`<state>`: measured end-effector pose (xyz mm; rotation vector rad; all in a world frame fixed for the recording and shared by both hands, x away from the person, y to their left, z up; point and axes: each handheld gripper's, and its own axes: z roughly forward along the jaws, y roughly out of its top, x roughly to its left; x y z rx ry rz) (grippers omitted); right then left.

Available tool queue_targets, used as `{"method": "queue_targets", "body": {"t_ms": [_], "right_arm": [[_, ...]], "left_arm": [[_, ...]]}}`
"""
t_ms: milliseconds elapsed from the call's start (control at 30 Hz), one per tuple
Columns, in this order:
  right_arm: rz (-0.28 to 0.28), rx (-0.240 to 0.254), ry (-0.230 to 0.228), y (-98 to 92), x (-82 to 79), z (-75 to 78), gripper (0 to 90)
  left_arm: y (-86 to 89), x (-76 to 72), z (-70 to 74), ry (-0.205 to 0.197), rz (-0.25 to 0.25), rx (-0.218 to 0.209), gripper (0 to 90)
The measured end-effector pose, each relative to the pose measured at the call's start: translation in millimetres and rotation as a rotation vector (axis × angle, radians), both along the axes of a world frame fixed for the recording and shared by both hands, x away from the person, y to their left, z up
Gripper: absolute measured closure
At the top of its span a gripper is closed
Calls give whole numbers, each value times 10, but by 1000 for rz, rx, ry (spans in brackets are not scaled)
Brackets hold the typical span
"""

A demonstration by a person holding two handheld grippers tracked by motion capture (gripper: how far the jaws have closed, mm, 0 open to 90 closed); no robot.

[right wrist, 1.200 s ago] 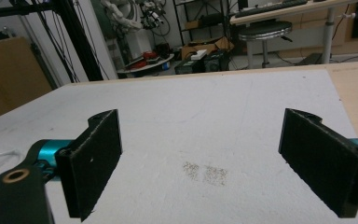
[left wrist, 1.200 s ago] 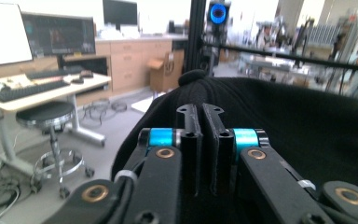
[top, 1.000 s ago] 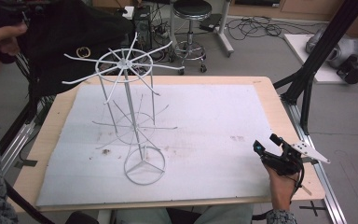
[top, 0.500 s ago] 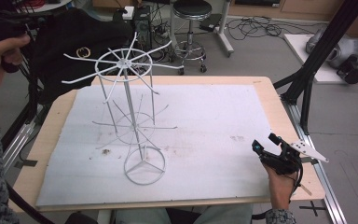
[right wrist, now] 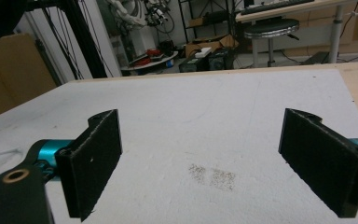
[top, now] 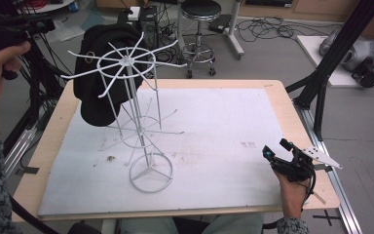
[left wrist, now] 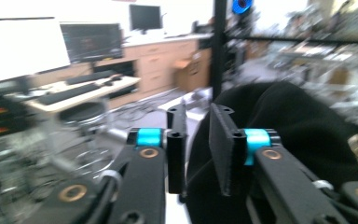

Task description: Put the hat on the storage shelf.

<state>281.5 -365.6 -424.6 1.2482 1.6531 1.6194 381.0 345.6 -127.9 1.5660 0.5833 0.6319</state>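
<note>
A white wire rack (top: 126,62) with radiating spokes stands on the white board (top: 224,122), left of centre. A black cap (top: 102,73) with a gold ring hangs from a spoke on the rack's left side; it also appears as the black cap (left wrist: 298,130) just beyond the left jaws. My left gripper (top: 46,24) is raised at the far left, apart from the cap. Its jaws have just been opening and stand a narrow gap apart in the left gripper view (left wrist: 196,109), gripping nothing. My right gripper (top: 275,148) rests at the board's front right, open wide (right wrist: 200,116) and empty.
The rack's ring base (top: 151,173) sits near the board's front centre. A stool (top: 199,9) and cables lie beyond the table's far edge. A black frame post (top: 331,63) rises at the right. The wooden table rim (top: 272,84) borders the board.
The cap, stretched toward the left gripper a second ago, now hangs free on the rack's spoke. The left gripper has let it go. The right gripper has not moved.
</note>
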Motion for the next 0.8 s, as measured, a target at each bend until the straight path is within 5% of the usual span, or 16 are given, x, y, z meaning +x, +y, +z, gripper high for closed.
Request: {"method": "queue_targets", "body": {"t_ms": [267, 433, 800], "right_arm": [[0, 6, -3, 14, 16, 6, 122], [6, 7, -9, 22, 47, 8, 122], [20, 16, -4, 96, 157, 13, 122]], "left_arm": [[-60, -86, -130, -34, 112, 53, 684], [-79, -129, -246, -20, 157, 70, 626], [-67, -224, -568, 2, 226, 34, 475]]}}
